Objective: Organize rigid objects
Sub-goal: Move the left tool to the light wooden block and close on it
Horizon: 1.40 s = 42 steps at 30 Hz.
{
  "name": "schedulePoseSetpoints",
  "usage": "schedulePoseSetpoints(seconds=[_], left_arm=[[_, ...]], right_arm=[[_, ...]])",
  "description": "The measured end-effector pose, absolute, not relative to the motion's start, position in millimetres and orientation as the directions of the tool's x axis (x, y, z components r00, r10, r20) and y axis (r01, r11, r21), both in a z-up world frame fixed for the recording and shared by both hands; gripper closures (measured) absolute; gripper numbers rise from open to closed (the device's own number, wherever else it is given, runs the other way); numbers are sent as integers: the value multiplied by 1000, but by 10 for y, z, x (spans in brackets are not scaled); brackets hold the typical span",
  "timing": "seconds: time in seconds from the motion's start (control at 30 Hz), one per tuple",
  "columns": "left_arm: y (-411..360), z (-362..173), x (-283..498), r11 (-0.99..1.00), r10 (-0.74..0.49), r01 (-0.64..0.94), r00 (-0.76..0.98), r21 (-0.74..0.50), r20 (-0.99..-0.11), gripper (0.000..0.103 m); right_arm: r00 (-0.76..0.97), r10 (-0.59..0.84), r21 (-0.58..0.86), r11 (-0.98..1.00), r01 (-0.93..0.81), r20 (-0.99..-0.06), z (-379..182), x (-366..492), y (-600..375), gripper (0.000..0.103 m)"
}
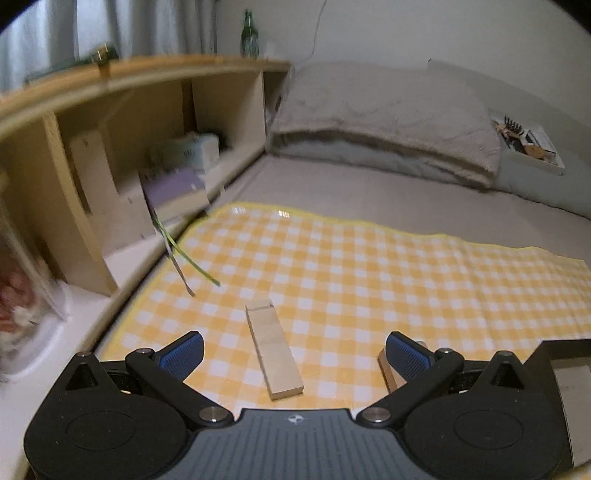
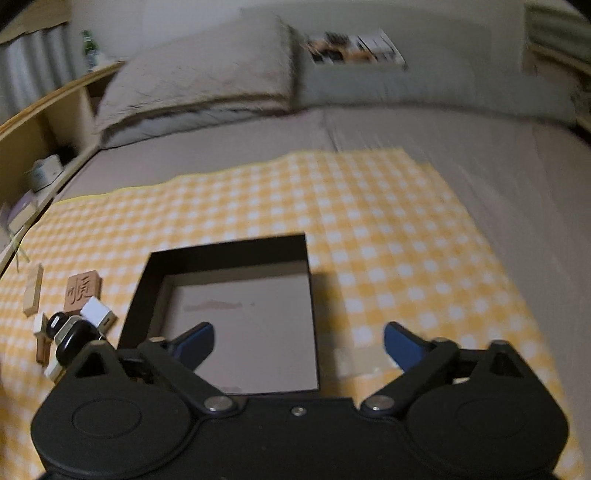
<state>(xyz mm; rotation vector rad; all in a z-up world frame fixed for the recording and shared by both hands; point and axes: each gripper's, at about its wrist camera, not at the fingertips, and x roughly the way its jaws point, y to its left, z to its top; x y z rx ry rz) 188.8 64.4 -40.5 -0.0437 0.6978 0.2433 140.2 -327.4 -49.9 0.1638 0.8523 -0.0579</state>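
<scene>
Between my left gripper's [image 1: 293,356] wide-open, empty fingers lies a long wooden block [image 1: 274,352] on the checked cloth [image 1: 388,280]. My right gripper [image 2: 299,345] also stands open and empty, its left finger over the black box [image 2: 236,314]; small pieces [image 2: 79,317] cluster left of it.

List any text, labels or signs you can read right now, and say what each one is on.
"順": carved into the square wooden block on the checked cloth.
Green bottle label: too blurred to read.
Boxes in the shelf: print blurred, unreadable.
Printed sheet by the pillow: too small and blurred.
Small emblem on the left gripper body: a symbol, no letters.
</scene>
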Motion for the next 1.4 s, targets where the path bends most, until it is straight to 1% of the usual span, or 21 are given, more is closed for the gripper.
schedulePoseSetpoints(seconds=[0.07, 0.17, 0.23, 0.37, 0.5, 0.57, 0.67, 0.77, 0.83, 0.93, 1.0, 1.07, 1.1, 1.13, 1.17, 1.2, 1.27, 1.4], left_arm=[[726, -499, 2022, 971, 191, -240, 715, 21, -673, 0], [868, -673, 2226, 962, 199, -274, 662, 13, -722, 0], [967, -769, 2319, 951, 210, -308, 636, 5, -743, 0], [1192, -958, 2464, 925, 192, -376, 595, -60, -780, 3], [1271, -1096, 2584, 907, 181, -413, 569, -88, -802, 9], [1282, -1149, 2646, 900, 173, -424, 563, -103, -808, 12], [1296, -1200, 2726, 891, 169, -438, 565, -120, -808, 19], [1317, -1226, 2784, 881, 213, -463, 571, -96, -793, 24], [1354, -1283, 2810, 865, 216, -490, 558, -109, -801, 33], [1391, -1373, 2830, 842, 217, -525, 537, -121, -815, 36], [1345, -1380, 2855, 849, 242, -521, 534, -90, -810, 39], [1289, -1386, 2890, 861, 246, -504, 531, -69, -811, 43], [1258, -1393, 2909, 867, 249, -495, 528, -56, -812, 49], [1227, -1396, 2917, 872, 256, -487, 525, -40, -812, 57], [1207, -1400, 2928, 879, 261, -477, 521, -24, -813, 61], [1187, -1397, 2927, 882, 266, -471, 517, -11, -813, 67], [1174, -1385, 2930, 887, 256, -461, 519, -15, -816, 67], [1143, -1364, 2890, 894, 245, -448, 515, -14, -822, 68]], right_arm=[[629, 20, 136, 981, 136, -777, -572, 1450, -3316, 24], [597, 10, 116, 983, 140, -802, -662, 1512, -3317, 34], [577, 11, 106, 986, 130, -817, -710, 1558, -3303, 39], [546, 27, 109, 987, 119, -838, -777, 1643, -3299, 41], [521, 33, 108, 987, 115, -853, -839, 1717, -3290, 43], [513, 37, 110, 988, 112, -857, -862, 1748, -3297, 48], [506, 39, 109, 988, 109, -862, -881, 1775, -3301, 53], [494, 34, 102, 989, 111, -869, -904, 1802, -3293, 54], [489, 39, 106, 988, 109, -871, -919, 1821, -3286, 56], [479, 38, 103, 989, 109, -877, -941, 1845, -3289, 59], [473, 36, 99, 989, 109, -880, -955, 1859, -3301, 63], [468, 39, 104, 988, 113, -883, -964, 1870, -3318, 69], [466, 40, 105, 988, 114, -884, -967, 1876, -3327, 71], [462, 41, 105, 988, 114, -886, -971, 1883, -3331, 76], [458, 41, 105, 988, 114, -888, -974, 1889, -3333, 80], [456, 42, 104, 988, 112, -889, -979, 1893, -3328, 82], [456, 39, 97, 990, 104, -889, -986, 1904, -3311, 91], [457, 15, 59, 995, 81, -889, -995, 1904, -3245, 99]])
